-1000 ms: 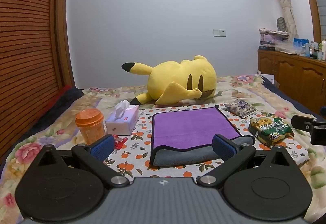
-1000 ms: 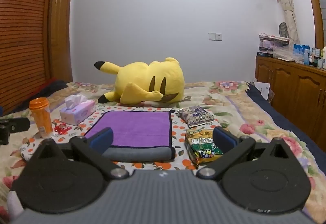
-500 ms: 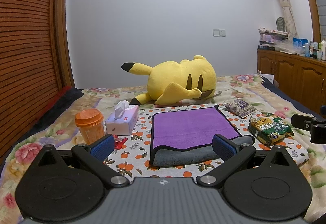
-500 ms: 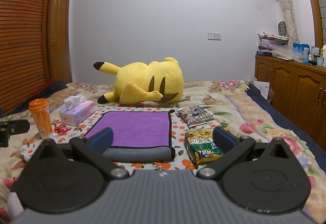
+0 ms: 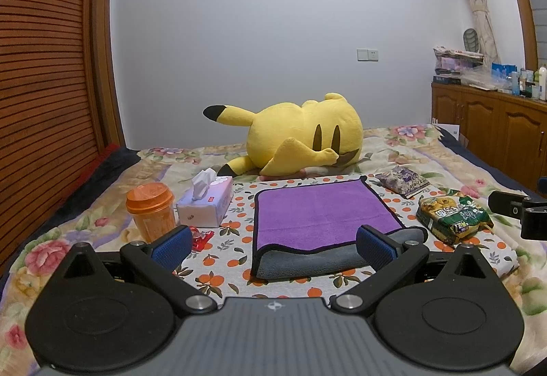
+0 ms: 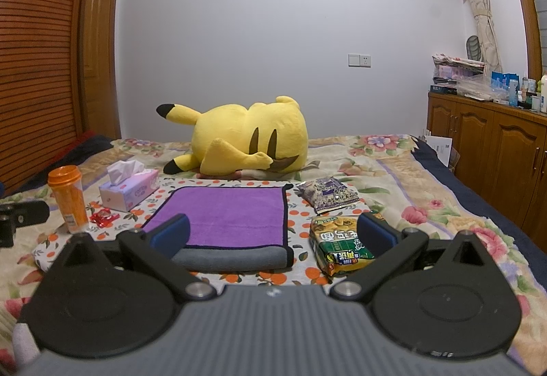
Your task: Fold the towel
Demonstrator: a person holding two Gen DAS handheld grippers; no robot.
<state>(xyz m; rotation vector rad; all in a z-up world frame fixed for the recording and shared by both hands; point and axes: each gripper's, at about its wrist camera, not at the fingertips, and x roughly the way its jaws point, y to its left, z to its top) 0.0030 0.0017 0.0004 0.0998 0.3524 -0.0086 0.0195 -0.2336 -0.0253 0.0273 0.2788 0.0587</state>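
Observation:
A purple towel (image 5: 321,215) with a grey underside lies folded on an orange-print cloth (image 5: 236,249) on the bed; its rolled grey fold faces me. It also shows in the right wrist view (image 6: 232,215). My left gripper (image 5: 273,244) is open and empty, held above the bed in front of the towel's near edge. My right gripper (image 6: 271,232) is open and empty, in front of the towel's near right corner. Each gripper's side shows at the edge of the other's view.
A yellow plush (image 5: 301,140) lies behind the towel. An orange cup (image 5: 150,208), a tissue box (image 5: 205,201) and a red wrapper (image 5: 200,236) sit left of it. A green snack bag (image 5: 454,215) and a purple packet (image 5: 403,181) sit right. Wooden cabinets (image 6: 492,150) stand at the right.

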